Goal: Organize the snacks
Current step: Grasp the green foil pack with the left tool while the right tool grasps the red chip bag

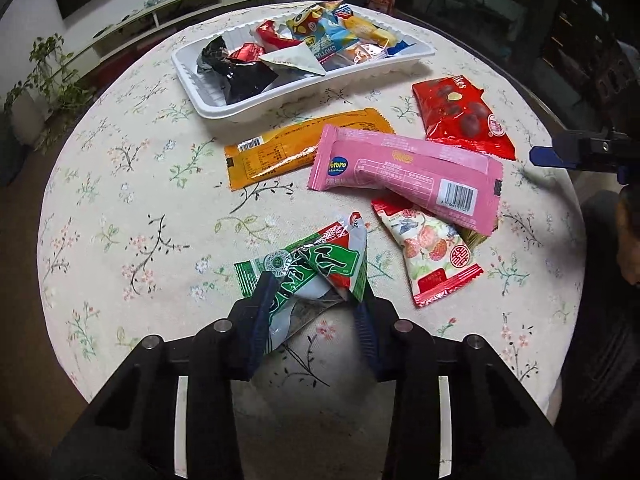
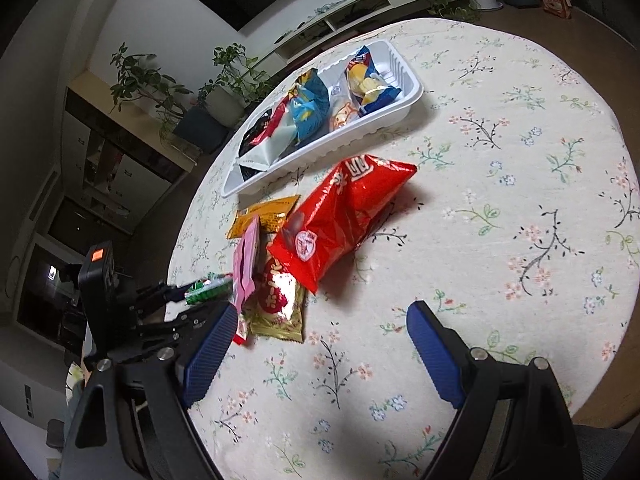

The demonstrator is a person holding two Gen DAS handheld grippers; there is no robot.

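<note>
One round desk (image 1: 120, 200), covered with a floral cloth, carries everything seen in both views. At its far side a long white tray (image 1: 188, 68) is set, already loaded with several packets: a black one at its left end, red and white ones beside it, and blue and yellow ones toward its right end. Just near of the tray, loose snacks are spread on the cloth. A pink packet (image 1: 404, 172) is laid across the middle, overlapping an orange packet (image 1: 276, 152) on its left and a strawberry-printed packet (image 1: 432, 252) at its near right end. A red bag (image 1: 460, 120) printed with dark round sweets is placed to the far right of the pink one, apart from the tray. Nearest in the left wrist view, a crumpled green and white packet (image 1: 316, 268) is pinched by the left claw (image 1: 316, 304), its blue fingers pressed against the wrapper from both sides and the packet's left end overlapping the left finger. The right claw (image 2: 320, 320) is held spread wide above the cloth, with nothing between its fingers; the red bag (image 2: 344, 216) is seen just beyond it, and a gold packet (image 2: 280, 308) is found close to its left finger.
</note>
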